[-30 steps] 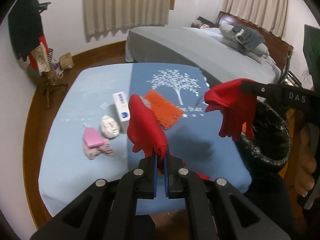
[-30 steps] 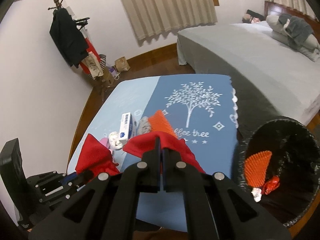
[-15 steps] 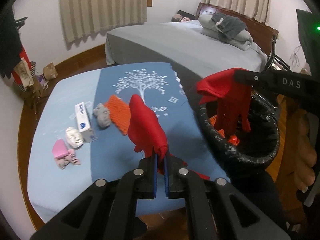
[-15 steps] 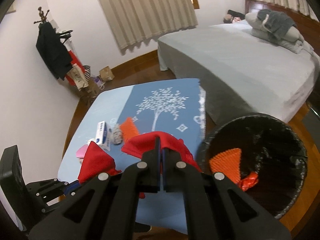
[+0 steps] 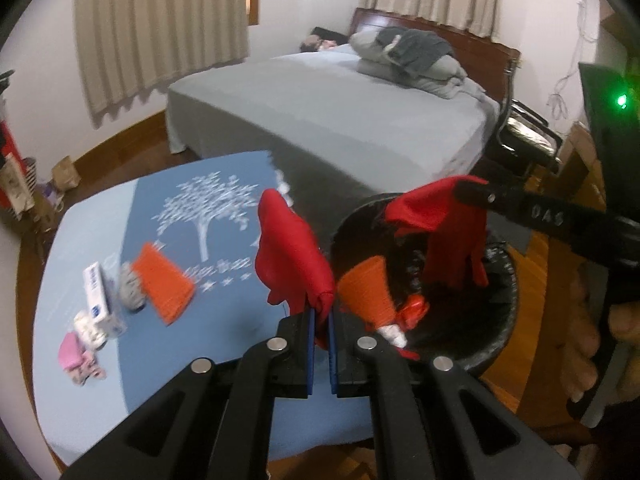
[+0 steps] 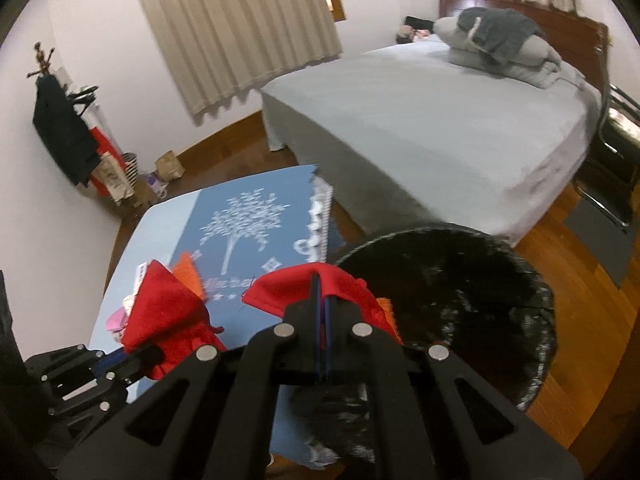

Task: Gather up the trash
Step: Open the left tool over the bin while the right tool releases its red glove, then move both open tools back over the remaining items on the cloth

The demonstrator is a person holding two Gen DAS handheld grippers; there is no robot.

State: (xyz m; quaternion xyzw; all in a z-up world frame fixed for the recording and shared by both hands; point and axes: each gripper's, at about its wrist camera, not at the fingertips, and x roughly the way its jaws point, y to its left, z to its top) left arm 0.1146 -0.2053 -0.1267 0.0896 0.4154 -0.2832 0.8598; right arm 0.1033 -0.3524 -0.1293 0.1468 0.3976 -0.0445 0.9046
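My left gripper (image 5: 320,314) is shut on a red glove (image 5: 294,256) and holds it above the table's right edge, beside the black bin (image 5: 502,280). My right gripper (image 6: 320,282) is shut on a second red glove (image 6: 280,290). In the left wrist view that glove (image 5: 444,228) dangles over the bin's mouth from the right gripper (image 5: 460,190). Inside the bin lie an orange mesh piece (image 5: 368,292) and a red wrapper (image 5: 414,312). In the right wrist view the left gripper (image 6: 148,354) shows at lower left with its glove (image 6: 168,312).
On the blue tablecloth (image 5: 80,400) lie an orange mesh piece (image 5: 164,284), a grey wad (image 5: 130,294), a white box (image 5: 96,292), a white wad (image 5: 88,326) and a pink item (image 5: 74,354). A grey bed (image 5: 340,112) stands behind. A hand (image 5: 600,340) grips the right tool.
Both grippers have swung right with their red gloves, from over the table to the bin. The right glove now hangs over the bin's mouth; the table items have slid left in view.
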